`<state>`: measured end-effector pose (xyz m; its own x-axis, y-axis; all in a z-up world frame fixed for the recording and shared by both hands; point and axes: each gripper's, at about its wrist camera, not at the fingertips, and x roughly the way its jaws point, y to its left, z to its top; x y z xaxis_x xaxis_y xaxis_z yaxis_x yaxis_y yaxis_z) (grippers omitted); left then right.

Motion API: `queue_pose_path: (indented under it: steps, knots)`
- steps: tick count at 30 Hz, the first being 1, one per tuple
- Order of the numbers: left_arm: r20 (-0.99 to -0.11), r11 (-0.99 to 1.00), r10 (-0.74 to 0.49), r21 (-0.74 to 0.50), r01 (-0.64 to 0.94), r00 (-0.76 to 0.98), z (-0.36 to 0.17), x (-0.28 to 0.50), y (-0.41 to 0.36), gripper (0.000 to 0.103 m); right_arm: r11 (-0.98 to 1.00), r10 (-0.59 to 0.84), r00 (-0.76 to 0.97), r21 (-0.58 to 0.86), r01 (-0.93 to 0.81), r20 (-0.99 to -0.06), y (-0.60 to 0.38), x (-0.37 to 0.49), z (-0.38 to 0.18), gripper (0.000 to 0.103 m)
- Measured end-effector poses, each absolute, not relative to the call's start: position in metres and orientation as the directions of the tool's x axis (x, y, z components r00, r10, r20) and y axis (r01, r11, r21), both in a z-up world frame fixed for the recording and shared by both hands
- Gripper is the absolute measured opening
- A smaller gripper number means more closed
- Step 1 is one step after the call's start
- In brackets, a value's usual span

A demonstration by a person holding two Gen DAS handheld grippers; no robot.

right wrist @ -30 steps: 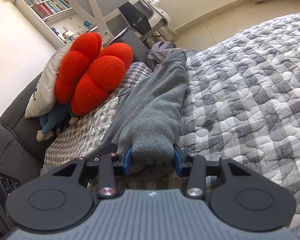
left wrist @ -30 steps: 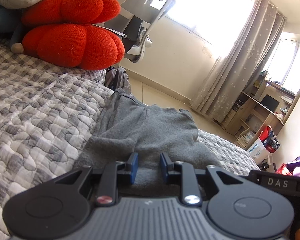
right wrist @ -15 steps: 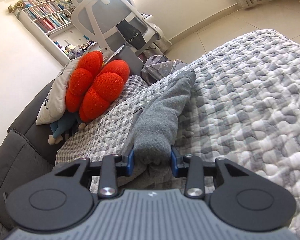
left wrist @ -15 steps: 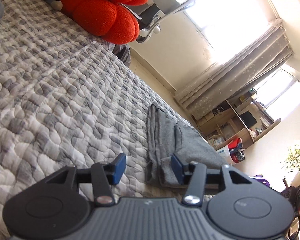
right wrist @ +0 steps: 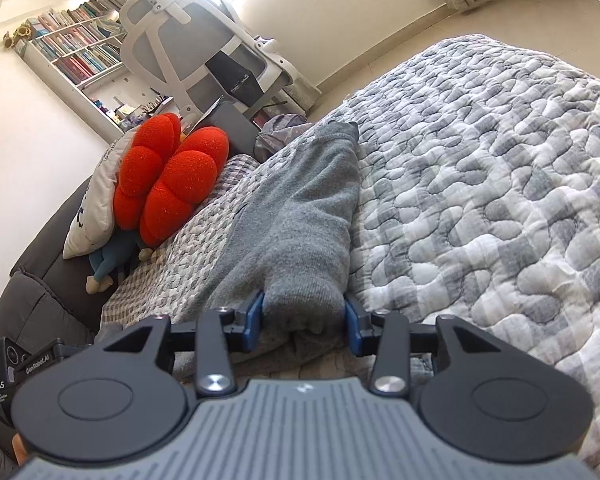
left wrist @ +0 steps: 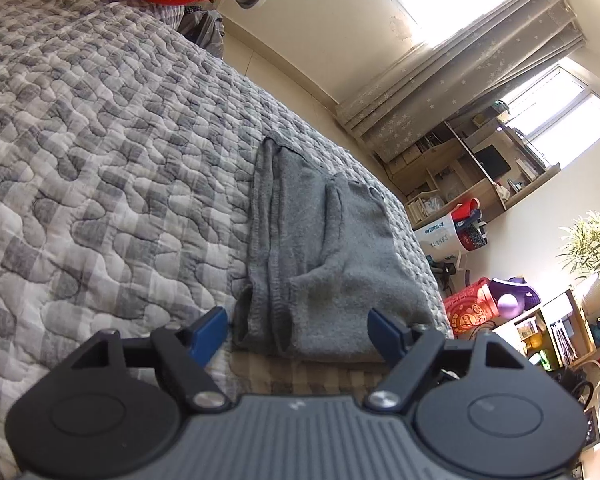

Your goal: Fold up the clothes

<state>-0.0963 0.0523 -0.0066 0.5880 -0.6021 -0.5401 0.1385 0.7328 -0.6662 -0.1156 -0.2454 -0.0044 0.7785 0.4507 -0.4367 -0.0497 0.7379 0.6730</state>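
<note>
The folded grey garment (left wrist: 324, 256) lies near the quilted bedspread's (left wrist: 100, 152) right edge, with broad bare quilt to its left. The left gripper (left wrist: 300, 330) is opening, jaws wide and clear of the cloth it pinched a second ago. The right gripper (right wrist: 304, 320) still clamps the garment's bunched end, though its jaws are easing apart.
</note>
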Motion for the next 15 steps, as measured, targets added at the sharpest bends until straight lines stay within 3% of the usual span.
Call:
queue_pose_path:
  steps: [4,9,15]
  knots:
    - [-0.529,0.736,-0.6,-0.66,0.155,0.6,-0.008,-0.092,0.044,0.08,0.727,0.465,0.798,0.68,-0.098,-0.382,-0.25,-0.122,-0.013,0.043]
    - [-0.541,0.778,-0.577,-0.592,0.21,0.612,-0.006,-0.09,0.024,0.074,0.747,0.453,0.821,0.65,-0.139,-0.346,-0.247,-0.127,-0.017,0.044]
    - [-0.555,0.78,-0.557,-0.605,0.16,0.618,-0.012,-0.084,0.028,0.038,0.771,0.441,0.832,0.617,-0.158,-0.337,-0.244,-0.129,-0.019,0.043]
